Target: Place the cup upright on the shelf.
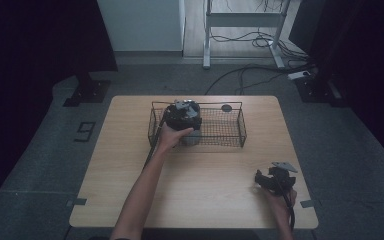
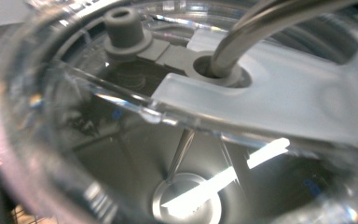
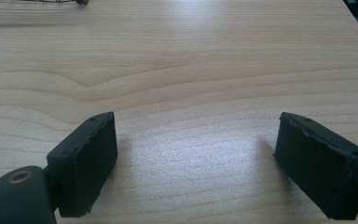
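From my remote seat I see my left gripper (image 1: 186,116) down inside the black wire-mesh basket (image 1: 232,131), at the basket's nine o'clock end. Its own camera looks straight into a clear plastic cup with a translucent lid and a bent metal straw (image 2: 265,21); the straw passes through a grey rubber grommet in the lid, and a grey stopper on a short strap sits at about eleven o'clock from it. The cup's round metal base shines at six o'clock in that view. The black jaws themselves are hidden by the cup, so I cannot tell by eye whether the pads press on it; the jaws stand as wide as they go. In the high view the cup (image 1: 192,137) stands in the basket under the hand, touching or nearly touching the near wall. My right gripper (image 3: 196,154) rests low over the light wooden table (image 1: 130,165), near its five o'clock corner, well apart from the basket. Its two black padded jaws are spread wide with bare wood grain between them, holding nothing. A small dark round disc (image 1: 226,107) lies at the basket's far rim, about one o'clock from the cup.
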`<state>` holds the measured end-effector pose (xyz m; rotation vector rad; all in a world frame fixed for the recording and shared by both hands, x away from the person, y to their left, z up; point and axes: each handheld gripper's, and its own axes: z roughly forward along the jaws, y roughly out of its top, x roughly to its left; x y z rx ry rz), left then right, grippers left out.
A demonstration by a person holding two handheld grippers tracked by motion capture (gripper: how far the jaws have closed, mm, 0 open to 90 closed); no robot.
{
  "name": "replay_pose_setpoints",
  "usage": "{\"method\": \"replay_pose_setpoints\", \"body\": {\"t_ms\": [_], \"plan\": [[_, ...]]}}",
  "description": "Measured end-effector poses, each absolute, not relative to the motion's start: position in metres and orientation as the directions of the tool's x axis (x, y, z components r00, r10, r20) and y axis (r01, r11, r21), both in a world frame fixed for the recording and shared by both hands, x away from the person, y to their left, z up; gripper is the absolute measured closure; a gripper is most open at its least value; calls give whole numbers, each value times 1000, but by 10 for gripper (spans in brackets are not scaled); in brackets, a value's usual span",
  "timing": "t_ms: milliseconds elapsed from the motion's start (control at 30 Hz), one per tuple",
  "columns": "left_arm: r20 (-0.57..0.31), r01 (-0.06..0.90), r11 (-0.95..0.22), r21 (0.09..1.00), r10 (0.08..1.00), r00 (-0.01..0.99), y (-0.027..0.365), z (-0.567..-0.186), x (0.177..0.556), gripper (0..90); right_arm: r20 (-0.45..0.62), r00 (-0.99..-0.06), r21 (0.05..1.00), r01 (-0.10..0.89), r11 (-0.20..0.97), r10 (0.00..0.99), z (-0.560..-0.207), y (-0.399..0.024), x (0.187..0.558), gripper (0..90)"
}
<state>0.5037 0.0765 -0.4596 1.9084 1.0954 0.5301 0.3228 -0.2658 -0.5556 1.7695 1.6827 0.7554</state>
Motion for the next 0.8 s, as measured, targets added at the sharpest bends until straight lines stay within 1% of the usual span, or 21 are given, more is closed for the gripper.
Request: {"method": "replay_pose_setpoints", "body": {"t_ms": [33,167,267,467,700,800], "plan": [[-32,468,-259,845,849,528,78,-454,501,0,11,45,739,672,-39,999,-556,-266,323,128],[-48,465,-242,851,848,528,84,-444,496,0,11,45,739,672,-39,999,-556,-266,323,127],[-30,455,-250,855,851,524,89,-439,490,0,11,46,739,672,-39,999,-556,-266,323,127],[-29,444,-248,861,848,529,100,-426,476,0,11,46,739,672,-39,999,-556,-266,323,127],[-35,435,-249,865,836,548,111,-421,459,0,11,46,739,673,-39,999,-556,-266,323,127],[-28,427,-253,868,834,551,119,-422,445,0,11,46,739,672,-39,999,-556,-266,323,127]]}}
